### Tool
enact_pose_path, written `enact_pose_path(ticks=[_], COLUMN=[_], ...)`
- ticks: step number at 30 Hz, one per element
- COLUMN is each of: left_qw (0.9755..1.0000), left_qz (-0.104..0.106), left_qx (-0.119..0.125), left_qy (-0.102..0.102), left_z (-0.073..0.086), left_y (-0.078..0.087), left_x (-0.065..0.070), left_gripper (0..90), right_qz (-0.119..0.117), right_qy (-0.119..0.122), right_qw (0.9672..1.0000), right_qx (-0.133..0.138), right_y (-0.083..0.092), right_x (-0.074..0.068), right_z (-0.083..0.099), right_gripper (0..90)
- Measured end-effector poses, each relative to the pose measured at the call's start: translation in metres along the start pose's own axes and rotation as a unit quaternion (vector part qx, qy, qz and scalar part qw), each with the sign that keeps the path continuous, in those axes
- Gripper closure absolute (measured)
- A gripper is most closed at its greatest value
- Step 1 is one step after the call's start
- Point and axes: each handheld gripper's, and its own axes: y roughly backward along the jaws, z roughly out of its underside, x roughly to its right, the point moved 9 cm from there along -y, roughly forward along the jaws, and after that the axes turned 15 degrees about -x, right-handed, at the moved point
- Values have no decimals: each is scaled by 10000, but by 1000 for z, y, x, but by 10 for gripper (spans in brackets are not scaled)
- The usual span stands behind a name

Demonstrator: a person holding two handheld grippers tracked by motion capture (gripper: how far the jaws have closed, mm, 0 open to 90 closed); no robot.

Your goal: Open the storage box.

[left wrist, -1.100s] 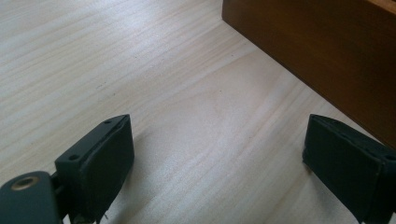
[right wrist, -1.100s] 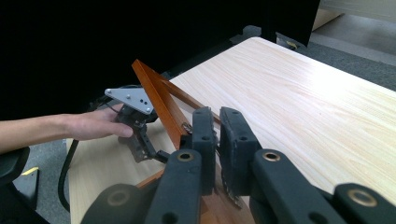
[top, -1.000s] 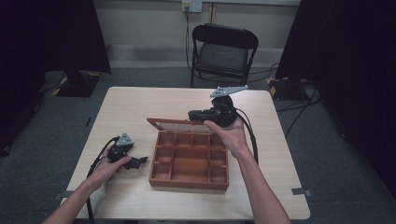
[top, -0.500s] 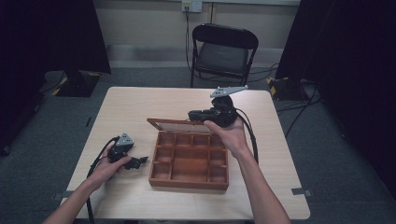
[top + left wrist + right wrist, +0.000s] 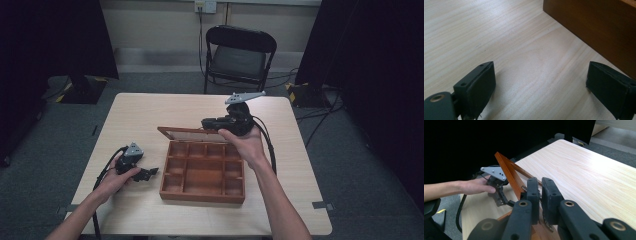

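Reddish-brown wood dominates my high view: a compartmented box (image 5: pixel 203 170) sits open near the middle of the pale table (image 5: pixel 150 107), its lid (image 5: pixel 187 133) raised at the far edge. All the compartments I can make out look empty.

My right gripper (image 5: pixel 210 123) is up at that far edge, held in the right hand (image 5: pixel 245 142). In the right gripper view its jaws are pressed nearly together on the rim of the lid (image 5: pixel 507 173), pinching it where a small metal latch (image 5: pixel 524 188) sits, and the lid stands tilted.

My left gripper (image 5: pixel 150 173) rests low on the table just beside the box's left wall, held in the left hand (image 5: pixel 117 179). In the left gripper view its jaws are spread wide with only bare tabletop (image 5: pixel 529 62) between them, and the box's side (image 5: pixel 594 27) runs past the right-hand jaw, close to it but apart.

A black folding chair (image 5: pixel 239 55) stands beyond the table.
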Motion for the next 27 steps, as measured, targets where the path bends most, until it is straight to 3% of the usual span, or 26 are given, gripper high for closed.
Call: enact_pose_path(ticks=[27], left_qw=[10000], left_qz=[-4], left_qx=[-16], left_qy=[-5], left_z=[0], left_y=[0], left_x=[0], left_gripper=[83], right_qz=[7], right_qy=[-5], right_qw=[10000], right_qx=[2], right_y=[0], right_x=[0], right_z=[0], right_gripper=[847])
